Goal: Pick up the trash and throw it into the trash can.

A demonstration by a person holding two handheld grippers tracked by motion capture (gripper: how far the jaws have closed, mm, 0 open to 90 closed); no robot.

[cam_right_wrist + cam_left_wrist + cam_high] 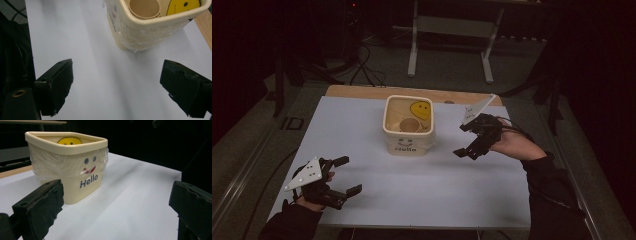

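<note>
Cream plastic makes up the bin (pixel 408 126), a squarish tub with a rolled rim, a clear film liner tucked under that rim, and a printed face with the word "Hello" on its front. It stands near the middle of the white bench (pixel 362 145), a little toward the far edge. It looks light and fairly stiff, though thin walls like these would likely flex if squeezed hard, and the film liner could make its sides slippery. The rolled rim seems the soundest place to take hold, one jaw inside and one outside.

Inside the bin a tan paper cup (pixel 409 125) stands upright with its mouth up, and a yellow smiley disc (pixel 421 110) leans behind it against the far wall. The cup should be very light and easily crushed; a gentle pinch on its lip would suit.

Right of the bin, the right tongs (pixel 466 140) hang open and empty just above the bench. Well to the near left of the bin, the left tongs (pixel 347 175) are also open with nothing between them.

The cup's lower part, the bin's floor and most of the disc are hidden by the walls. Dim light makes the surroundings hard to read.
</note>
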